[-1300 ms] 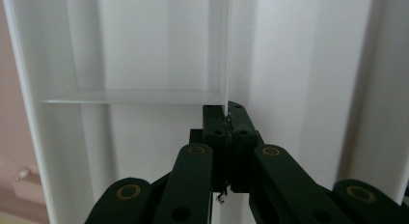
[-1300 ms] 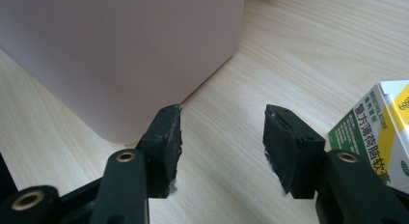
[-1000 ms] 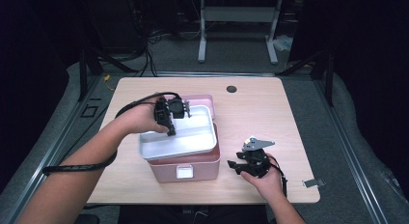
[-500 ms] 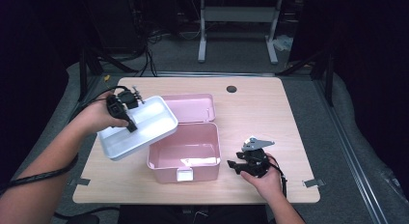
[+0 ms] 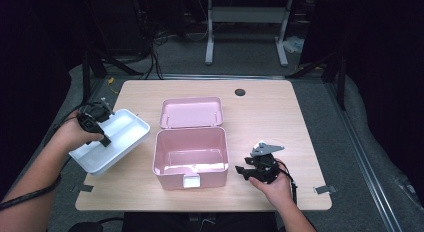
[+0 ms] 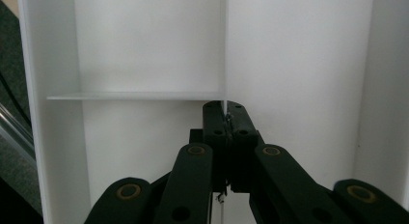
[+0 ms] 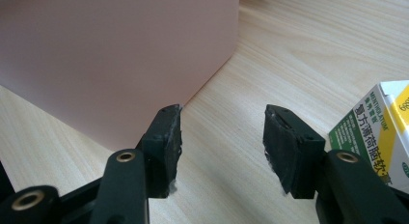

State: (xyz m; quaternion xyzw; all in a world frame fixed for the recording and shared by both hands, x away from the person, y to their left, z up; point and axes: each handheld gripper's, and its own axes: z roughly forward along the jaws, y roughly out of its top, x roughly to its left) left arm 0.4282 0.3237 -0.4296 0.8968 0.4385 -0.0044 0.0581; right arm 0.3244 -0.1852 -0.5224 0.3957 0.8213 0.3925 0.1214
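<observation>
Since the earlier frames, the white tray [image 5: 111,141] has left the pink box [image 5: 190,157] and travelled to the table's left edge, carried by the left gripper [image 5: 98,127]; the right gripper [image 5: 250,170] has not shifted.

Left gripper: jaws closed tight on the tray's thin inner divider [image 6: 224,64], as the left gripper view shows, with the two pads meeting on that wall. The tray is held tilted, its near corner low over the table [image 5: 280,122] and part of it overhanging the left edge. Whether that corner touches the wood cannot be told. The tray's compartments show bare white floors.

Pink box: stands at the table's centre, well apart from the tray, lid [image 5: 191,112] thrown back and lying open behind it. Its interior is in plain sight from the high view.

Right gripper: rests near the table's front, just right of the box, jaws parted moderately with nothing between them. In the right gripper view the box wall [image 7: 115,55] stands just beyond the left pad, and a small printed carton [image 7: 381,127], green, white and yellow, lies beside the right jaw, outside the gap.
</observation>
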